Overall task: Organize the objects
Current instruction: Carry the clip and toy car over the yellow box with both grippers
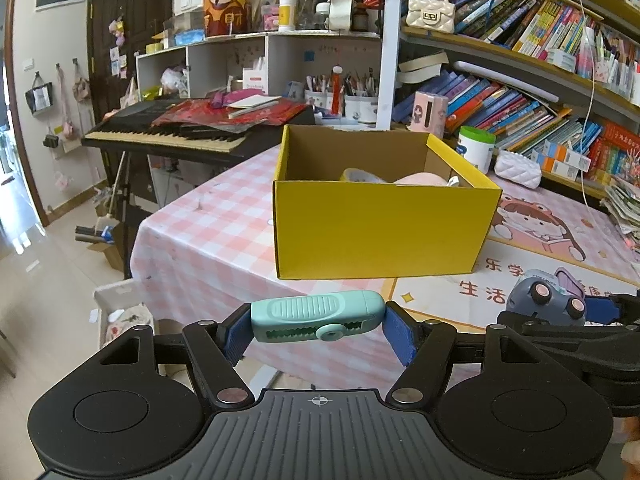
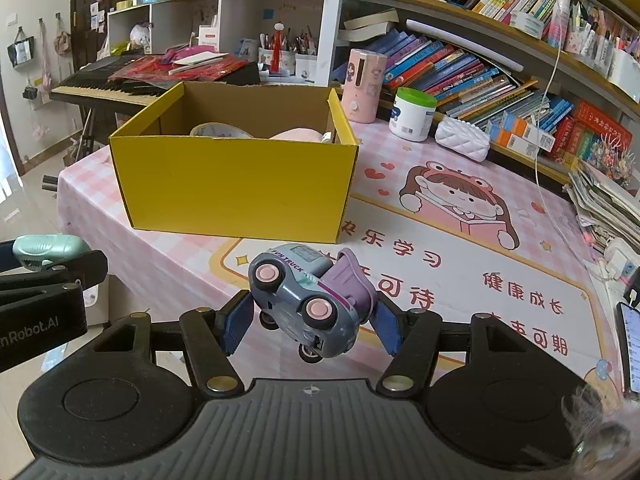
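We are holding a mint clip (image 1: 318,316) clenched in the left tool (image 1: 316,330) and a toy truck (image 2: 306,304) in the right tool (image 2: 314,320), both above the counter (image 2: 460,280); the yellow box (image 2: 236,184) is already holding some items, and these two are still waiting.

A table (image 2: 460,280) under a pink checked cloth is carrying a yellow cardboard box (image 2: 236,184) near its left edge. A white jar with a green lid (image 2: 412,114), a pink canister (image 2: 362,86) and a white quilted pouch (image 2: 462,138) are standing along its far edge.
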`<state>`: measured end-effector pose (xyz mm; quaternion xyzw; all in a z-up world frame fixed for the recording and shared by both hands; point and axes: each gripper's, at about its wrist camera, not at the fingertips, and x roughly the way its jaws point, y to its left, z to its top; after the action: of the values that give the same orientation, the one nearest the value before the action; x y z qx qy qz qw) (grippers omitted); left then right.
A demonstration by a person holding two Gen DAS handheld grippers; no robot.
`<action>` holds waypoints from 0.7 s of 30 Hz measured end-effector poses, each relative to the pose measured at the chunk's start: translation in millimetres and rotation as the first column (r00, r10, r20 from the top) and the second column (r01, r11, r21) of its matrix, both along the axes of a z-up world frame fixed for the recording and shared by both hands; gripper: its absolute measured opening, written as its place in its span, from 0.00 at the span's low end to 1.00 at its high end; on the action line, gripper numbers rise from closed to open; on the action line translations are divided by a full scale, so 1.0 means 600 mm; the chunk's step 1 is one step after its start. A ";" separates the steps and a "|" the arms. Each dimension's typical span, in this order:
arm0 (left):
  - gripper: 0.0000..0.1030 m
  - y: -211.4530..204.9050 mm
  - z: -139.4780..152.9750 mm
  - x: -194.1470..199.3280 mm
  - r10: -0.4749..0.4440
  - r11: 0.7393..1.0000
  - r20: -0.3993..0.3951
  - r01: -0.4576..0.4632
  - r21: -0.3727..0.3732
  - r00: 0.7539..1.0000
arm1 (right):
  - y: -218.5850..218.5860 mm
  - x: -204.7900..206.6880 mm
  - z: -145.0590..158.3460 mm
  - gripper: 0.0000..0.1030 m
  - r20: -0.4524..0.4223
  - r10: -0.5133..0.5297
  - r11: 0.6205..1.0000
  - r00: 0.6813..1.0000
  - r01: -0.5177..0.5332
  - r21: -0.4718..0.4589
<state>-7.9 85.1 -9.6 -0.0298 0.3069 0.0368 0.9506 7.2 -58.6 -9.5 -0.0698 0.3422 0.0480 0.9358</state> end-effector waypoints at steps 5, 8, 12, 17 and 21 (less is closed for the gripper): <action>0.67 -0.003 -0.002 0.003 0.000 1.000 -0.006 0.000 -0.011 1.000 | -0.004 0.004 -0.001 0.59 -0.010 -0.001 1.000 1.000 0.000 -0.007; 0.67 -0.006 -0.003 0.007 -0.002 1.000 -0.010 0.002 -0.017 1.000 | -0.006 0.009 -0.003 0.59 -0.015 0.004 1.000 1.000 -0.004 -0.012; 0.67 -0.009 -0.001 0.015 0.003 1.000 -0.007 -0.003 -0.013 1.000 | -0.007 0.020 -0.004 0.59 -0.016 0.011 1.000 1.000 -0.012 -0.011; 0.67 -0.005 0.012 0.029 0.028 1.000 0.027 -0.028 -0.006 0.999 | -0.006 0.038 0.007 0.59 0.016 0.032 0.999 0.999 -0.033 0.016; 0.67 -0.006 0.030 0.045 0.039 0.999 0.078 -0.040 0.007 0.996 | -0.007 0.060 0.033 0.59 0.081 0.046 0.998 0.996 -0.050 0.046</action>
<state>19.2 81.5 8.3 -0.0331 0.2689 0.0559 0.9610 43.5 -62.8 10.3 -0.0575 0.3015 0.0759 0.9487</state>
